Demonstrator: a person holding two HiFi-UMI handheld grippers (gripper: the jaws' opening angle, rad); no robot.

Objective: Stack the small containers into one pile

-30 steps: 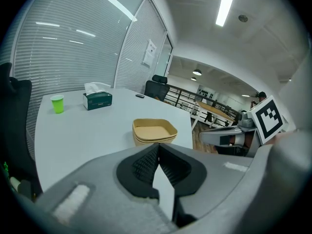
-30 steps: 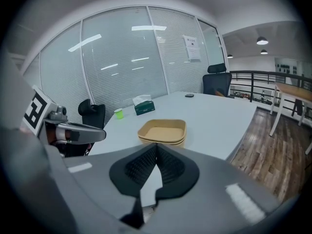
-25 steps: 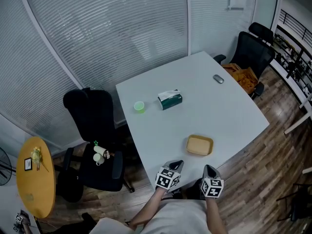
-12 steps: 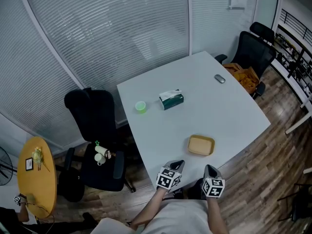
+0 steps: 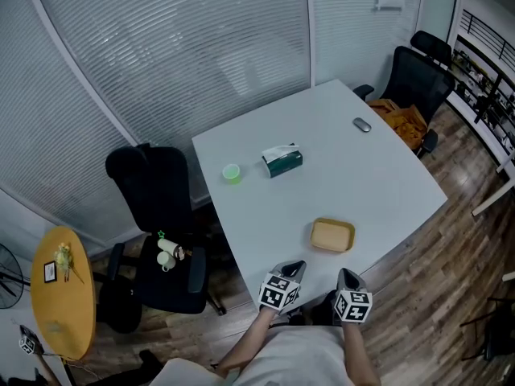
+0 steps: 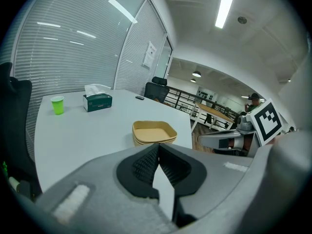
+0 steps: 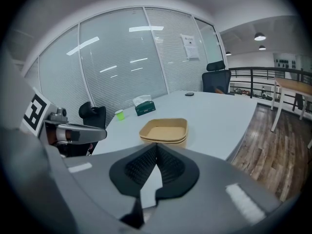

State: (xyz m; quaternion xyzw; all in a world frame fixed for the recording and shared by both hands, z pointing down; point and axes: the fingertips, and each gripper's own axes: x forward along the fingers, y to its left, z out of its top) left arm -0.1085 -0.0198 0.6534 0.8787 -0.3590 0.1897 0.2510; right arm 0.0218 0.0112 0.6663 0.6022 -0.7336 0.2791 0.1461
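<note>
On the near part of the white table (image 5: 378, 175), the tan containers (image 5: 331, 236) sat nested in one pile, just beyond the two grippers and a little to the right of the table's middle. The left gripper (image 5: 291, 269) hung at the table's near edge with its jaws pressed together and nothing between them. The right gripper (image 5: 346, 277) hung close beside it on the right, its jaws likewise closed and empty. Neither touched the pile, which lay just ahead of both. Farther off, a green cup (image 5: 232, 173) stood near the left edge, with a tissue box (image 5: 282, 160) to its right. A small dark object (image 5: 362, 125) lay near the far right edge. A black chair (image 5: 157, 215) stood to the left of the table, and another chair (image 5: 414, 79) at its far right corner.
</note>
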